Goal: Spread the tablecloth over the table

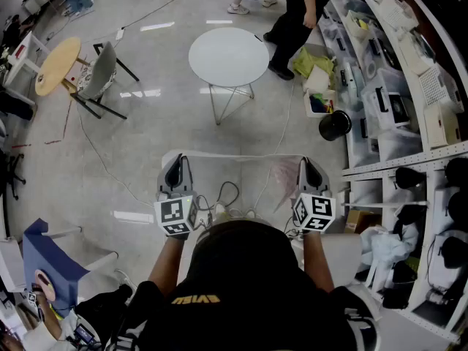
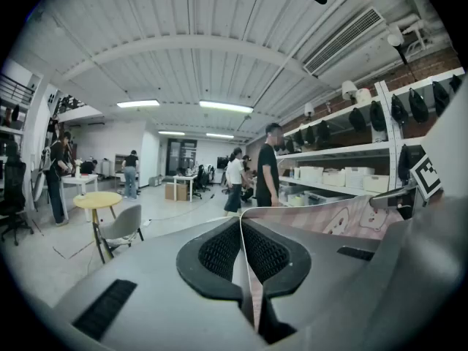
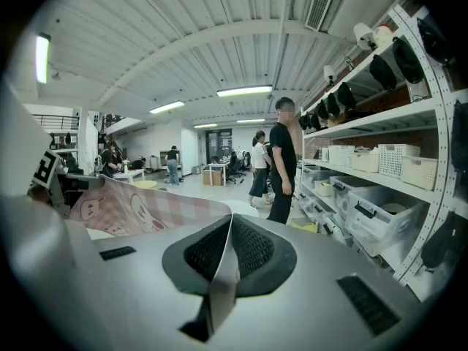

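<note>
Head view looks steeply down; both gripper views look forward, sharing the shelves (image 1: 406, 161).

The tablecloth (image 1: 284, 175), thin with pink checks and cartoon faces, hangs in the air, pinched at 2 points along its taut top edge. The round white table (image 1: 228, 55) stands uncovered, well beyond it.

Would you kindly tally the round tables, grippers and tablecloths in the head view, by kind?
Round tables: 2, white table and yellow table
Grippers: 2, left gripper and right gripper, each shut on the tablecloth
Tablecloths: 1
Total: 5
</note>
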`<control>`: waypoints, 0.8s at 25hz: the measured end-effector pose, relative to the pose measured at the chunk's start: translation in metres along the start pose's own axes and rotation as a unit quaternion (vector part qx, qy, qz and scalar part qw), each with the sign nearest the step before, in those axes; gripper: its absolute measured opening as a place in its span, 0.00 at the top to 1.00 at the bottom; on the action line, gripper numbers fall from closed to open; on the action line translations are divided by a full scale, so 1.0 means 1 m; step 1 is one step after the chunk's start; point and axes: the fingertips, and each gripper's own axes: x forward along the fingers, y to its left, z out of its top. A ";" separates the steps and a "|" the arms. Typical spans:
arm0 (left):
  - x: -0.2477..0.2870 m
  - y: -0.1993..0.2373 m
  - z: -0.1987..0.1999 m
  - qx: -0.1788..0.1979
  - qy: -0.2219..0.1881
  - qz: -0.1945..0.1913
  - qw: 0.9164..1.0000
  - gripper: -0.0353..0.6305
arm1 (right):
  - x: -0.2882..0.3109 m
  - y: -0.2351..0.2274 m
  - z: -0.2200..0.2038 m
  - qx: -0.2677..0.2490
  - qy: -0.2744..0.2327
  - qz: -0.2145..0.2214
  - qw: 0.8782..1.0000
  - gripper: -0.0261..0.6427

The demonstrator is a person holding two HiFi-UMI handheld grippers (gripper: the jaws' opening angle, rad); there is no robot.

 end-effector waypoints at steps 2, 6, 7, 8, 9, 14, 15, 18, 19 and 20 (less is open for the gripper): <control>0.000 0.004 0.004 -0.001 -0.004 -0.001 1.000 0.92 | 0.001 0.004 0.003 -0.003 -0.002 0.000 1.000 0.95; 0.000 0.009 0.013 0.001 -0.017 -0.004 1.000 0.92 | 0.004 0.007 0.008 -0.008 -0.008 0.000 1.000 0.95; -0.001 0.009 0.016 0.004 -0.020 -0.005 1.000 0.92 | 0.006 0.008 0.009 -0.006 -0.010 0.001 1.000 0.95; -0.002 0.010 0.017 0.008 -0.022 -0.006 1.000 0.92 | 0.007 0.009 0.010 -0.002 -0.012 0.001 1.000 0.95; -0.003 0.012 0.017 0.012 -0.023 -0.007 1.000 0.92 | 0.007 0.010 0.010 0.005 -0.014 0.001 1.000 0.95; -0.007 0.029 0.015 0.009 -0.025 -0.010 1.000 0.92 | 0.015 0.026 0.014 0.016 -0.017 -0.003 1.000 0.95; -0.008 0.033 0.015 0.006 -0.026 -0.010 1.000 0.92 | 0.017 0.029 0.015 0.011 -0.017 -0.003 1.000 0.95; -0.008 0.043 0.019 -0.002 -0.031 -0.013 0.999 0.92 | 0.021 0.038 0.025 -0.007 -0.017 -0.007 1.000 0.95; -0.008 0.046 0.022 -0.003 -0.032 -0.015 0.999 0.92 | 0.022 0.040 0.029 -0.011 -0.018 -0.008 1.000 0.95; -0.007 0.049 0.024 -0.003 -0.034 -0.017 0.999 0.92 | 0.023 0.042 0.033 -0.014 -0.018 -0.009 1.000 0.95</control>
